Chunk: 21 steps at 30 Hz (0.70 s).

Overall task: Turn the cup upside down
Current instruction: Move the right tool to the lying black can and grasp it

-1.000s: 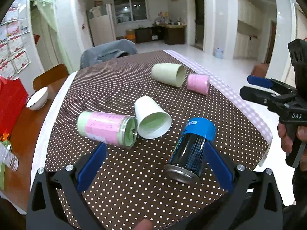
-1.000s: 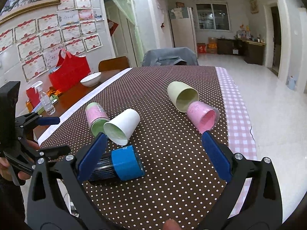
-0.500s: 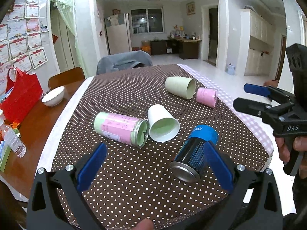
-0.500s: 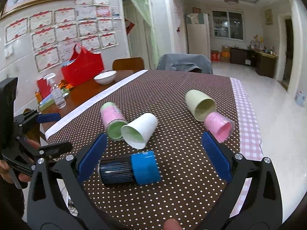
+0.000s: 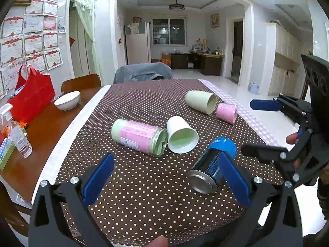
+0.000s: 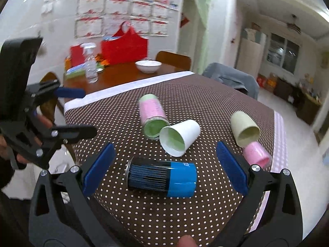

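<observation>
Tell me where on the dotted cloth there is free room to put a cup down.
Free: the far cloth behind the pink-green canister, and the near strip before the blue can. Crowded: canister, white cup and can in the middle; pale green cup and pink cup at the right.

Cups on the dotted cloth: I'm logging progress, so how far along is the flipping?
Done: nothing that shows. The white cup, beige cup, pink cup, pink-and-green jar and blue can all lie on their sides. In hand: nothing; the left gripper and right gripper are both open and empty. Left: grasping a cup and setting it mouth down.
</observation>
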{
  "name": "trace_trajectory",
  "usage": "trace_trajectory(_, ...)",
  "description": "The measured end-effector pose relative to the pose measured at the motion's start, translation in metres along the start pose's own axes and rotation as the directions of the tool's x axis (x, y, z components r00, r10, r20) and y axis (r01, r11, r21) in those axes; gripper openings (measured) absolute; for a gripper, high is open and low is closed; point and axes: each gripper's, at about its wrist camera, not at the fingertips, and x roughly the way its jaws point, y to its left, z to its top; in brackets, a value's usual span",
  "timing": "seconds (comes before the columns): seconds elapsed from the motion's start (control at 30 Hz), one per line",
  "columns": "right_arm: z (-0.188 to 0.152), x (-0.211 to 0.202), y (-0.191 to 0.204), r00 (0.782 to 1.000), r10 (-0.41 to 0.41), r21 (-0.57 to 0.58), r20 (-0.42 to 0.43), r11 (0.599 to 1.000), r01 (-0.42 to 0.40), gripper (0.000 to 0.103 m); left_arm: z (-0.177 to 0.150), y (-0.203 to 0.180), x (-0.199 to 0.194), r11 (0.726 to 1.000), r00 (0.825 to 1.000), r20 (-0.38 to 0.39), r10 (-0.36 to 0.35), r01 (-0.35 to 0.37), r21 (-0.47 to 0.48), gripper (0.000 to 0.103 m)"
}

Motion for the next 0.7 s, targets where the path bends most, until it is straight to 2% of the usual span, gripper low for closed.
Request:
trace_trajectory(0.23, -0.002, 0.009, -0.002, 0.997, 0.052, -0.105, -0.049, 0.993, -0.057, 0.097, -0.008, 0.0, -0.005, 1.0, 1.0, 0.022, 0.012, -0.012, 0.0, 0.099)
trace_trajectory(0.43, -0.006, 0.024, -0.004, 0.988, 0.093, -0.223, -0.125, 0.968, -0.119, 0.097, -0.016, 0.002, -0.006, 1.0, 0.999, 0.03, 0.029, -0.029, -0.004, 0.099)
trace_trajectory(0.53, -0.006, 0.031, -0.004, 0.973, 0.142, -0.279, -0.182, 0.942, -0.189, 0.097, -0.021, -0.002, -0.009, 0.998, 0.998, 0.047, 0.051, -0.053, 0.022, 0.099)
trace_trajectory(0.63, -0.009, 0.044, 0.004, 0.954, 0.131, -0.407, -0.271, 0.882, -0.237, 0.097, -0.024, -0.005, -0.012, 0.998, 0.996, 0.063, 0.059, -0.061, 0.031, 0.099)
trace_trajectory(0.7, -0.01, 0.049, 0.009, 0.941, 0.136, -0.453, -0.309, 0.849, -0.271, 0.097, -0.025, -0.004, -0.012, 0.998, 0.997, 0.06, 0.055, -0.056, 0.024, 0.099)
